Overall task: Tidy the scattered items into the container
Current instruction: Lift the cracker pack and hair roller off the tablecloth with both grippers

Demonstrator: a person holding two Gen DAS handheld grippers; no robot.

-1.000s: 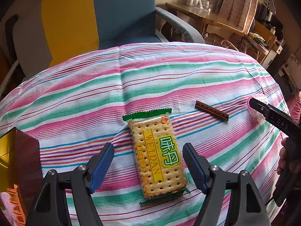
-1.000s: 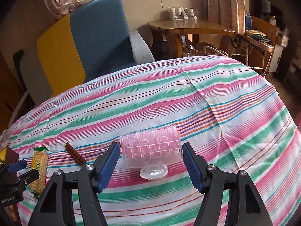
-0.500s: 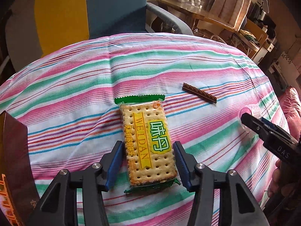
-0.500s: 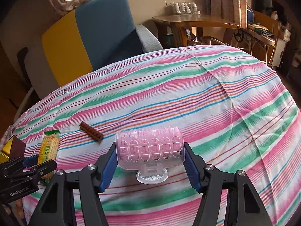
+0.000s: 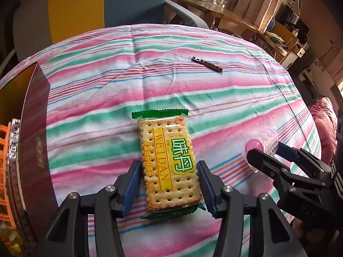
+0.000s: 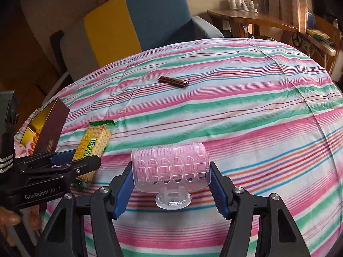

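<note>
Both grippers [image 5: 169, 189] [image 6: 171, 189] newly clamped, loads lifted.

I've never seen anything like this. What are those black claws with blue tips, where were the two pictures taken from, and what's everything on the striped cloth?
They are hand-held grippers, one per hand, each carrying a camera looking along its fingers. The left gripper clamps a green-edged packet of crackers; the right gripper clamps a pink plastic hair roller. Each also shows sideways in the other's picture. A small brown studded bar lies farther off on the striped cloth. The dark open box with gold lining at the left already holds things.
</note>
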